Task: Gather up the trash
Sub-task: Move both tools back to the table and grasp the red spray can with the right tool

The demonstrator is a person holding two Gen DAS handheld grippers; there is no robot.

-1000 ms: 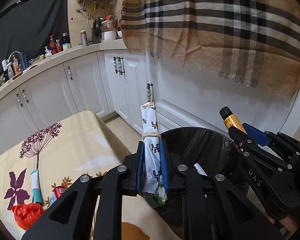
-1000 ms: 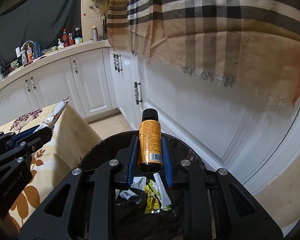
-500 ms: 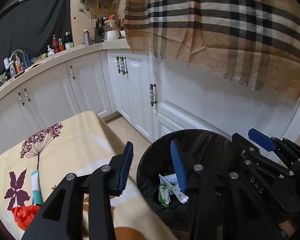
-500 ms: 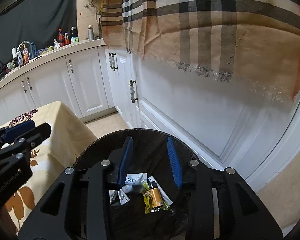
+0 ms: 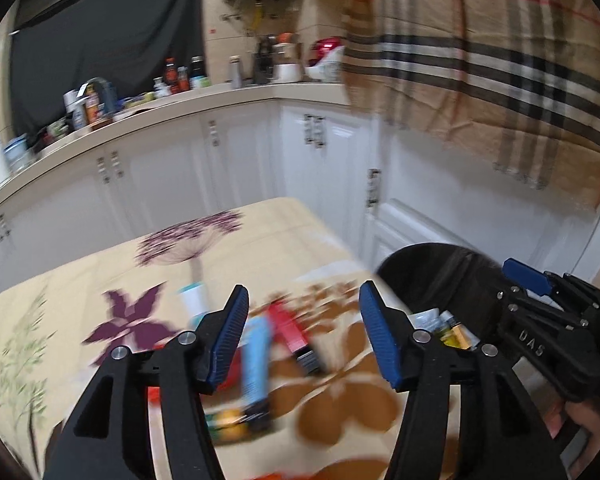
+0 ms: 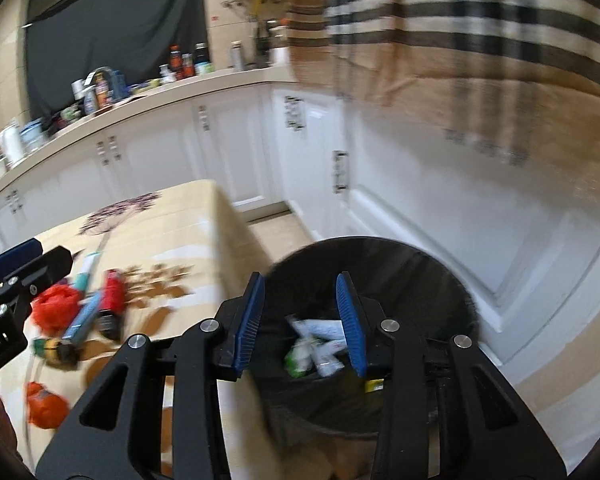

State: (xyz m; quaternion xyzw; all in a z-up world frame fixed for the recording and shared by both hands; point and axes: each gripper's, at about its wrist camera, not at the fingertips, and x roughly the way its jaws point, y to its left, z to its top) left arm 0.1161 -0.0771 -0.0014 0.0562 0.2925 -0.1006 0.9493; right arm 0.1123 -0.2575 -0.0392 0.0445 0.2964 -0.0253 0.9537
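Note:
My left gripper point(image 5: 303, 300) hangs over the flowered table point(image 5: 80, 280), its jaws opening with nothing between them. Blurred trash lies under it: a blue tube point(image 5: 256, 360), a red box point(image 5: 290, 330), a white-and-teal tube point(image 5: 194, 300) and a yellow-green item point(image 5: 228, 428). My right gripper point(image 6: 300, 280) is open and empty above the black bin point(image 6: 380, 264), which holds wrappers point(image 6: 320, 340) and an orange bottle point(image 5: 456, 330). The right wrist view also shows a red crumpled bag point(image 6: 56, 310) and an orange wrapper point(image 6: 44, 404) on the table.
White cabinets point(image 5: 240, 160) and a counter crowded with bottles point(image 5: 176, 76) run behind the table. A plaid cloth point(image 5: 480, 60) hangs over the right-hand cabinets. The bin point(image 5: 440, 268) stands against the table's right edge, with a strip of floor point(image 6: 276, 220) beyond.
The left gripper let go of a white-and-blue wrapped roll and the right of the orange bottle; both fell into the bin. Both grippers opened and swung left, the left over the table.

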